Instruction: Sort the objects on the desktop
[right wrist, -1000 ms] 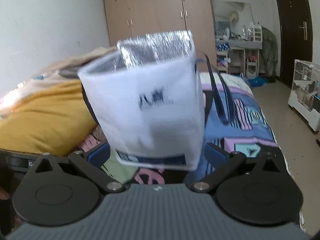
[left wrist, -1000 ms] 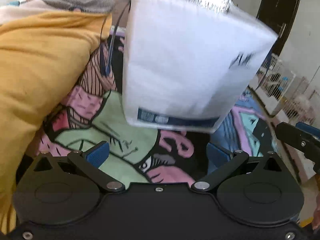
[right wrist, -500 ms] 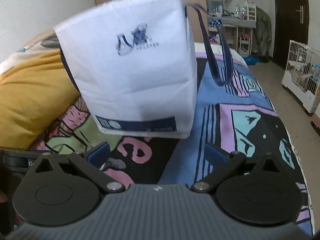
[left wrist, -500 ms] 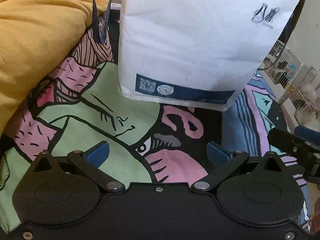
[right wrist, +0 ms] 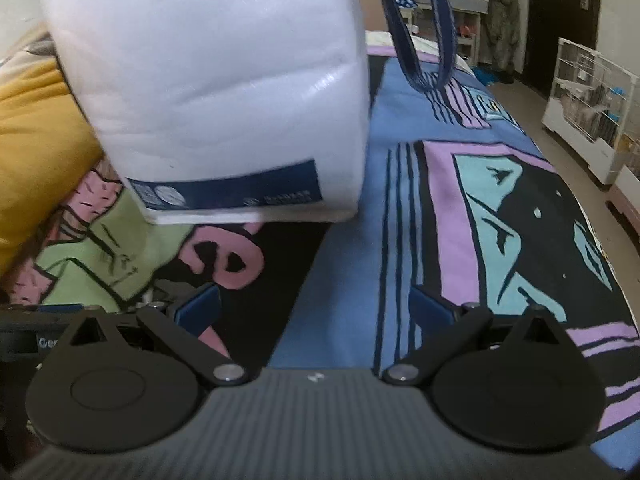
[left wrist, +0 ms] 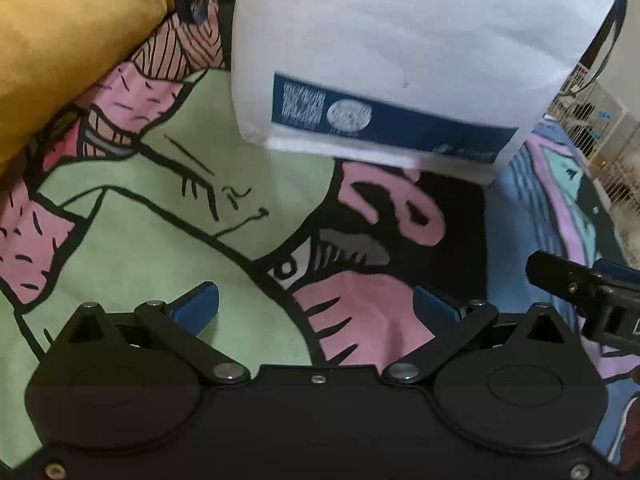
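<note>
A white fabric bag [left wrist: 400,48] with a navy label band and navy handles stands on the patterned bedspread [left wrist: 168,216], ahead of both grippers. It also shows in the right wrist view [right wrist: 224,92], with one handle loop [right wrist: 424,28] hanging at its right. My left gripper [left wrist: 316,304] is open and empty, its blue pads apart above the bedspread. My right gripper [right wrist: 316,304] is open and empty too, short of the bag's base. Part of the right gripper's body [left wrist: 592,292] shows at the right edge of the left wrist view.
A yellow blanket [left wrist: 68,36] lies bunched at the left, next to the bag. White wire cages [right wrist: 592,100] stand on the floor to the right of the bed. A cluttered desk [right wrist: 452,0] and a dark door [right wrist: 560,20] are at the back.
Both views have dropped and closed in on the bag, which now fills the upper frame with its top out of view. Both grippers stay open.
</note>
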A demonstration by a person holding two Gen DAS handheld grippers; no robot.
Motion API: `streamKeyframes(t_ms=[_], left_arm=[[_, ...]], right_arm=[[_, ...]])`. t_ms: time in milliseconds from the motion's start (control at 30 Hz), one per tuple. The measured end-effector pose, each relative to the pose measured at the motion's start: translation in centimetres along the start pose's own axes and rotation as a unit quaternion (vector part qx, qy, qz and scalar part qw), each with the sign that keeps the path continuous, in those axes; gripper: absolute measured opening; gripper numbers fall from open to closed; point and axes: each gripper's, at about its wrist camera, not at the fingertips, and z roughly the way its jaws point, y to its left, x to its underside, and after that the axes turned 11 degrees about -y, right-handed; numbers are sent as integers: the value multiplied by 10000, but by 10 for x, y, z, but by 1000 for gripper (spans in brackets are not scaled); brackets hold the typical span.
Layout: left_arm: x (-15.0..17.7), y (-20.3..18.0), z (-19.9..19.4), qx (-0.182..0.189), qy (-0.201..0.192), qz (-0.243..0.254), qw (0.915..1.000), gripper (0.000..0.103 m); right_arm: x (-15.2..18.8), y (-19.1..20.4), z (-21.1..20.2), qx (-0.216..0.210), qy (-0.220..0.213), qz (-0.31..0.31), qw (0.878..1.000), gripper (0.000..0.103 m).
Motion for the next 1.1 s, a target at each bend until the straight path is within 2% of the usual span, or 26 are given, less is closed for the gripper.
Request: streamKeyframes(t_ms=[167,300,467,567,600,700,867,1100], left_arm=[[12,6,16,-210,62,-55,9997,103],[18,1,20,-329,-84,186,9993,103],[33,-4,19,-454,-486,382,9971,103],[40,-4,18,-469,-791,394,9950,103],[44,-4,17,-468,-931,410,9937,103],[55,-5,14,-469,-1300,505,9891,103],[59,-4,13,-447,-1464,509,9869,103],[64,-3,11,-403,-1595,465,9853,103]], right_arm=[[10,-3,16,165,189,180,9995,103],[27,-11,32,268,539,564,9966,103],[39,-2,33,383,335,150,9986,102],[55,9,30,448,42,-503,9977,102],[61,11,27,444,-184,-553,9973,102],[67,10,25,439,-374,-550,9968,103],[77,9,21,395,-733,-585,9948,102],[78,8,20,369,-801,-547,9946,102]])
